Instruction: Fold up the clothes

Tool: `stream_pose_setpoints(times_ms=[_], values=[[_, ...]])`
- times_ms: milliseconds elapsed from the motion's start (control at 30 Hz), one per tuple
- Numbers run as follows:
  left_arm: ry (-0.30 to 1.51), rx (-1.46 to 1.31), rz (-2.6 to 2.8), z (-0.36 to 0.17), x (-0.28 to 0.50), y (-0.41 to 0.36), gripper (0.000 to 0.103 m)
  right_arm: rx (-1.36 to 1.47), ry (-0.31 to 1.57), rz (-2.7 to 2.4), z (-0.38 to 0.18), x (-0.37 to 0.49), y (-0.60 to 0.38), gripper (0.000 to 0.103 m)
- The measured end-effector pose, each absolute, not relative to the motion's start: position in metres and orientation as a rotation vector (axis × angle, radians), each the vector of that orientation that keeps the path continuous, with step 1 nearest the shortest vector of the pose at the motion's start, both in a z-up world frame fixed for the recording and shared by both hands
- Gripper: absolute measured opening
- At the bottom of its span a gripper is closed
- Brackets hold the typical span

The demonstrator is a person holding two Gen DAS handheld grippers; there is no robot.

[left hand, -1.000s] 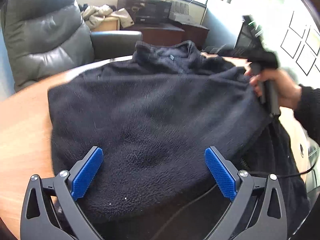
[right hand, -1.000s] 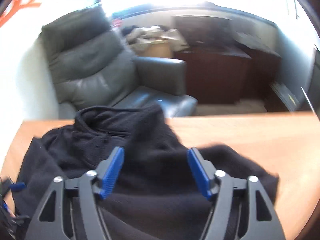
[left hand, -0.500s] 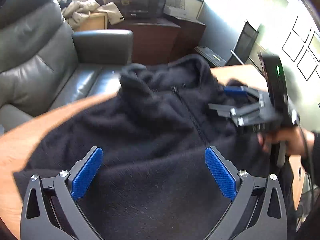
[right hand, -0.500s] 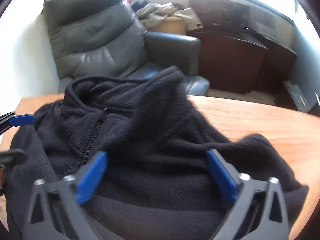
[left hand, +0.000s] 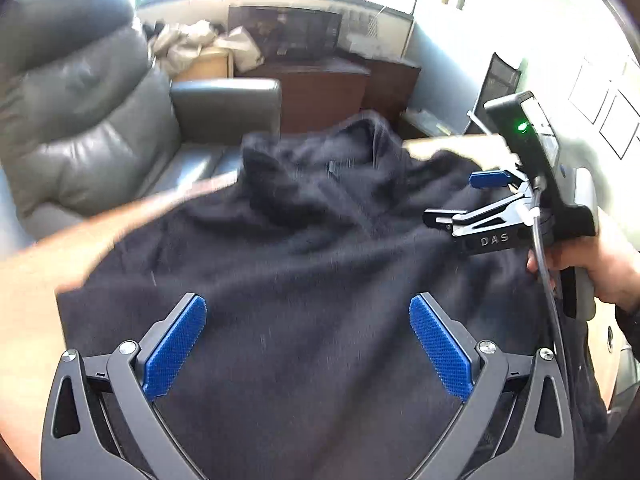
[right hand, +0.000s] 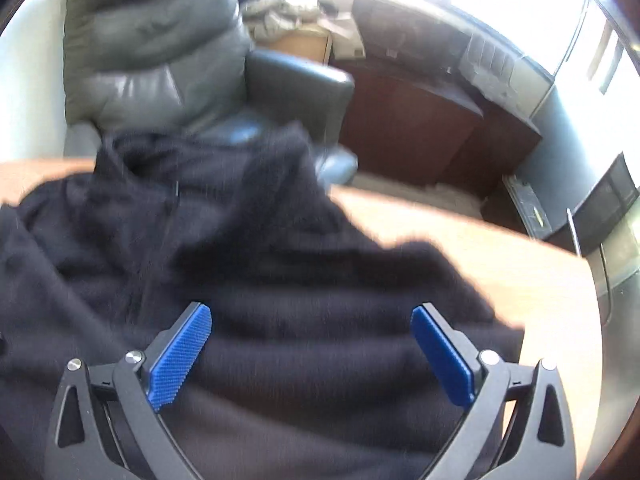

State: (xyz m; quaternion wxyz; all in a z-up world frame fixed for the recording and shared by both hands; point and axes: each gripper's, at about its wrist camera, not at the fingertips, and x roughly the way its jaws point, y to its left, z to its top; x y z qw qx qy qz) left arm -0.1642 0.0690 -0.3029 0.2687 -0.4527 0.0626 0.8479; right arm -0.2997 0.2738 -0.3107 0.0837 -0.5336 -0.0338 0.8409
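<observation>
A black fleece jacket [left hand: 304,248] lies spread on the wooden table [left hand: 36,280], collar and zip at the far side. My left gripper [left hand: 307,308] hovers over its near part, open, its blue pads wide apart with only the lying fleece below. My right gripper [left hand: 450,198] shows at the jacket's right side in the left wrist view, held by a hand [left hand: 592,268] and open. In the right wrist view the same gripper [right hand: 311,316] stands wide open above the fleece [right hand: 280,280], pinching nothing.
A grey leather armchair [left hand: 80,120] stands just behind the table's far edge. Dark wooden cabinets [left hand: 320,92] line the back wall under bright windows. Bare tabletop [right hand: 520,272] shows right of the jacket. A cable [left hand: 544,280] hangs from the right gripper.
The right gripper's jaws have widened and let go of the raised fold of fleece that stood between them. Both grippers have shifted over the jacket; the left one now faces the collar.
</observation>
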Motion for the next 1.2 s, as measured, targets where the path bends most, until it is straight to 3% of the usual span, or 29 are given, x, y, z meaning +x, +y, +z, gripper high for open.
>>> stream_pose_setpoints(times_ms=[100, 300, 433, 600, 733, 933, 1133, 1200], values=[[0.212, -1.308, 2.305, -0.333, -0.168, 0.068, 0.103, -1.541, -0.004, 2.549, -0.317, -0.295, 0.283, 0.103], [0.125, -1.214, 2.329, -0.304, -0.14, 0.055, 0.103, -1.374, 0.015, 2.607, -0.265, -0.226, 0.289, 0.103], [0.172, -1.223, 2.348, -0.316, -0.126, 0.045, 0.103, -1.462, -0.007, 2.507, -0.286, -0.161, 0.283, 0.103], [0.191, -1.239, 2.357, -0.321, -0.12, 0.042, 0.103, -1.33, 0.049, 2.601, -0.311, -0.148, 0.295, 0.103], [0.115, -1.149, 2.365, -0.294, -0.101, 0.03, 0.103, -1.288, 0.153, 2.601, -0.284, -0.114, 0.291, 0.102], [0.219, -1.208, 2.367, -0.322, -0.087, 0.034, 0.103, -1.376, 0.124, 2.572, -0.297, -0.097, 0.279, 0.102], [0.104, -1.093, 2.369, -0.284, -0.064, 0.023, 0.103, -0.978, 0.074, 2.797, -0.222, -0.062, 0.256, 0.103], [0.08, -1.065, 2.361, -0.272, -0.05, 0.021, 0.103, -1.003, 0.074, 2.916, -0.221, -0.073, 0.242, 0.103]])
